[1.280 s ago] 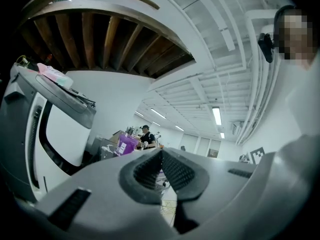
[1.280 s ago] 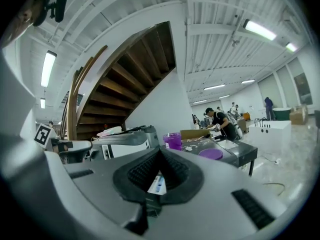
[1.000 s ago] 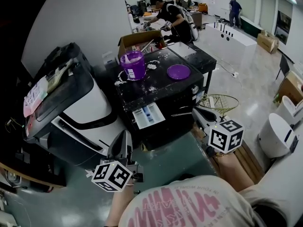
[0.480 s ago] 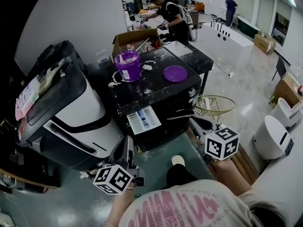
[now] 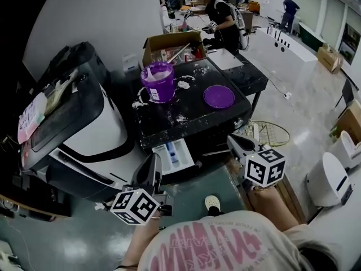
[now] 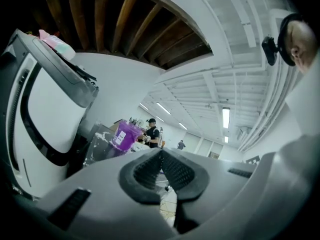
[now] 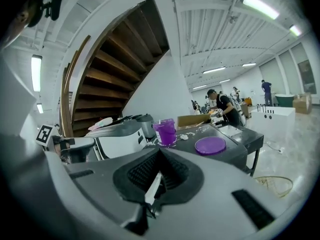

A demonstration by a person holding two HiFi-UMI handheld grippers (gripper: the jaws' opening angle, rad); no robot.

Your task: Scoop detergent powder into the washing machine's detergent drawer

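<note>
Left gripper: jaws together, nothing held; low, in front of the washer. Right gripper: jaws likewise closed, nothing gripped; a thin pale sliver shows in the seam, cannot tell what.

Tub: purple, open, at the back left corner of the washer top. White powder inside, near the rim. A pale stick rises from it, probably the scoop handle; too small to confirm.

Lid: flat near the right edge, apart from the tub.

Drawer: pulled out under the front edge, between the grippers. Blue insert visible; fill unclear.

Spilt powder lies around the tub.

Handling: scoop likely light, stiff, thin plastic. Grip the handle high and keep the bowl level, since loose powder spills easily.
</note>
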